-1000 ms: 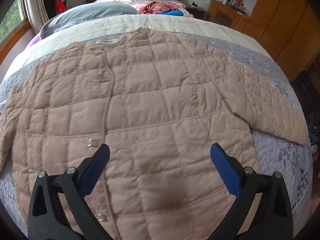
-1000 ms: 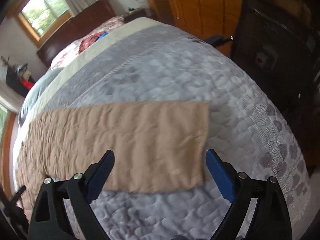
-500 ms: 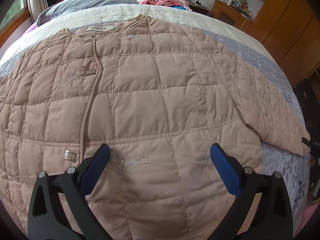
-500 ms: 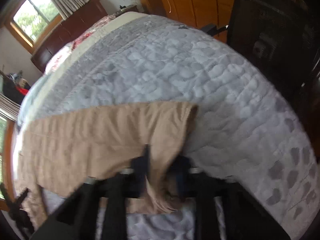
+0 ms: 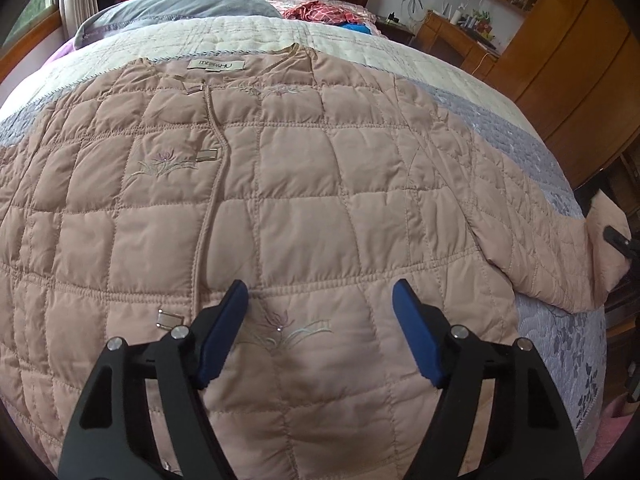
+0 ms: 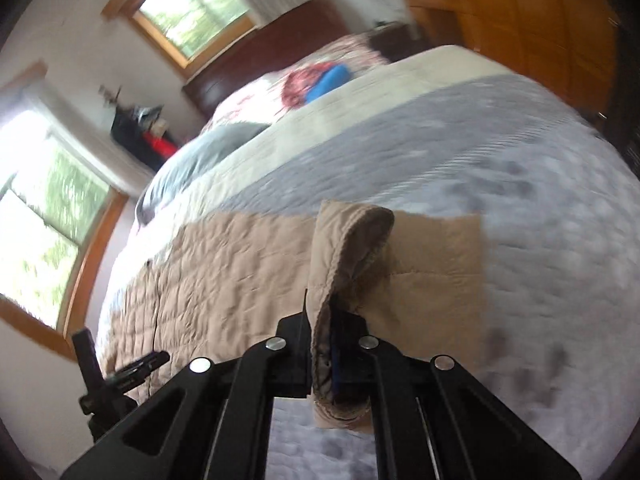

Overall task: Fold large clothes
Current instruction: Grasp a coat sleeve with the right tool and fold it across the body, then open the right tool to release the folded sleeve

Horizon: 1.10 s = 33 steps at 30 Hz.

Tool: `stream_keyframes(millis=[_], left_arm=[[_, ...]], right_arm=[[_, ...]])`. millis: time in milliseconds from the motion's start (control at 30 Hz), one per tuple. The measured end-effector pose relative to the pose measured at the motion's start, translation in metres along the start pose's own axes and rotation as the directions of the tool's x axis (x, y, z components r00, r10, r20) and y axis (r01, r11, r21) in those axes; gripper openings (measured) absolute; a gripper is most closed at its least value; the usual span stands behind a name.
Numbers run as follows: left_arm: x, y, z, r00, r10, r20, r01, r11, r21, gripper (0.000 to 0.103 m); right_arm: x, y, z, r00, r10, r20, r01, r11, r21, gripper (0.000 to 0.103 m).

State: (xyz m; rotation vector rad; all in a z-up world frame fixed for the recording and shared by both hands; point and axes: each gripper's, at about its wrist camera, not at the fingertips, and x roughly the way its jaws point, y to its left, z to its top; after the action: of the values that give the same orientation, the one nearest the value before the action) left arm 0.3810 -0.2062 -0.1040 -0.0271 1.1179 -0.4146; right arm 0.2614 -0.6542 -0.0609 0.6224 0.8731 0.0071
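Observation:
A beige quilted jacket (image 5: pixel 280 184) lies flat, front up, on the bed, collar away from me. My left gripper (image 5: pixel 320 320) is open with blue pads, hovering over the lower front by an embroidered flower. The jacket's right sleeve (image 5: pixel 552 248) stretches toward the bed's right side. In the right wrist view my right gripper (image 6: pixel 324 344) is shut on the sleeve cuff (image 6: pixel 348 264), lifted and folded over above the rest of the sleeve (image 6: pixel 432 264). The right gripper's tip shows at the far right of the left wrist view (image 5: pixel 620 240).
The bed has a grey floral quilt (image 6: pixel 460 152) and cream cover (image 5: pixel 240 36). A grey pillow (image 5: pixel 180 8) and red and blue clothes (image 5: pixel 320 12) lie near the headboard. Wooden wardrobes (image 5: pixel 568 60) and a desk stand right. Windows (image 6: pixel 40 216) are on the left.
My right gripper closed on the sleeve cuff and lifted it, tilting upward. My left gripper moved forward over the jacket and its jaws narrowed somewhat.

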Motion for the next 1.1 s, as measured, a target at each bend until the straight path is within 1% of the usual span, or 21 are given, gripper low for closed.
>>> stream_keyframes(millis=[67,233,333,400,433,467,500,533,600,633,667,700,767,800,833,900,933,967,1000,1033,1100], left_arm=[[0.0,0.003,0.001,1.0,-0.004,0.003,0.004,1.0,-0.006,0.069],[0.001,0.01,0.003,1.0,-0.008,0.008,0.008,1.0,-0.023,0.068],[0.002,0.01,0.005,1.0,-0.015,0.005,0.015,1.0,-0.017,0.068],[0.002,0.012,0.005,1.0,-0.02,0.003,0.02,1.0,-0.016,0.068],[0.002,0.012,0.006,1.0,-0.026,0.001,0.026,1.0,-0.016,0.068],[0.002,0.011,0.007,0.999,-0.035,-0.001,0.035,0.999,-0.016,0.068],[0.001,0.011,0.007,0.999,-0.044,-0.003,0.044,0.999,-0.017,0.068],[0.001,0.009,0.007,0.998,-0.056,-0.005,0.056,0.998,-0.018,0.068],[-0.002,0.001,0.007,0.997,-0.08,-0.008,0.08,0.997,-0.01,0.068],[-0.003,-0.007,0.007,0.996,-0.093,-0.009,0.093,0.996,0.001,0.068],[-0.003,-0.014,0.007,0.995,-0.103,-0.009,0.103,0.995,0.013,0.068],[-0.004,-0.023,0.007,0.993,-0.116,-0.011,0.116,0.993,0.029,0.068],[-0.003,-0.047,0.009,0.987,-0.16,-0.023,0.161,0.985,0.063,0.068],[-0.001,-0.058,0.01,0.983,-0.181,-0.032,0.183,0.98,0.074,0.068],[0.003,-0.073,0.012,0.978,-0.204,-0.047,0.208,0.975,0.083,0.068],[0.012,-0.097,0.014,0.974,-0.216,-0.068,0.222,0.97,0.097,0.068],[0.017,-0.11,0.016,0.973,-0.216,-0.081,0.224,0.969,0.107,0.064],[0.021,-0.118,0.017,0.972,-0.217,-0.09,0.226,0.967,0.114,0.056],[0.023,-0.127,0.017,0.97,-0.221,-0.1,0.232,0.965,0.122,0.053],[0.028,-0.139,0.019,0.968,-0.228,-0.11,0.241,0.961,0.132,0.05],[0.031,-0.151,0.021,0.965,-0.236,-0.111,0.25,0.959,0.137,0.045]], right_arm=[[0.018,0.018,0.001,1.0,-0.009,-0.025,0.008,0.999,-0.031,0.006],[0.063,0.052,-0.003,0.995,-0.024,-0.096,0.015,0.996,-0.093,0.006],[0.082,0.064,-0.019,0.99,-0.035,-0.135,0.019,0.993,-0.114,0.007],[0.092,0.068,-0.026,0.985,-0.03,-0.168,0.009,0.992,-0.125,0.015],[0.093,0.067,-0.027,0.985,-0.02,-0.171,-0.002,0.992,-0.13,0.017],[0.091,0.068,-0.029,0.985,0.003,-0.171,-0.026,0.991,-0.132,0.026],[0.084,0.066,-0.03,0.984,0.055,-0.172,-0.076,0.99,-0.121,0.042],[0.077,0.063,-0.031,0.982,0.103,-0.16,-0.12,0.987,-0.105,0.045],[0.06,0.057,-0.031,0.98,0.154,-0.128,-0.167,0.981,-0.099,0.045],[0.044,0.048,-0.031,0.983,0.156,-0.092,-0.165,0.982,-0.096,0.045],[0.036,0.041,-0.03,0.989,0.133,-0.069,-0.139,0.986,-0.088,0.045],[0.022,0.029,-0.03,0.997,0.077,-0.03,-0.079,0.994,-0.074,0.045],[0.003,0.006,-0.03,0.999,-0.032,0.031,0.033,0.998,-0.044,0.045],[-0.005,-0.006,-0.032,0.995,-0.09,0.047,0.092,0.996,-0.021,0.045],[-0.008,-0.015,-0.034,0.991,-0.125,0.051,0.125,0.992,-0.003,0.045],[-0.016,-0.039,-0.039,0.978,-0.199,0.06,0.196,0.979,0.05,0.043],[-0.019,-0.048,-0.041,0.974,-0.216,0.066,0.211,0.975,0.067,0.043],[-0.019,-0.058,-0.043,0.973,-0.221,0.072,0.215,0.973,0.086,0.042],[-0.019,-0.07,-0.045,0.974,-0.218,0.066,0.21,0.971,0.111,0.041],[-0.014,-0.073,-0.047,0.975,-0.218,0.05,0.211,0.97,0.123,0.04],[-0.011,-0.085,-0.047,0.974,-0.224,0.028,0.218,0.965,0.143,0.04]])
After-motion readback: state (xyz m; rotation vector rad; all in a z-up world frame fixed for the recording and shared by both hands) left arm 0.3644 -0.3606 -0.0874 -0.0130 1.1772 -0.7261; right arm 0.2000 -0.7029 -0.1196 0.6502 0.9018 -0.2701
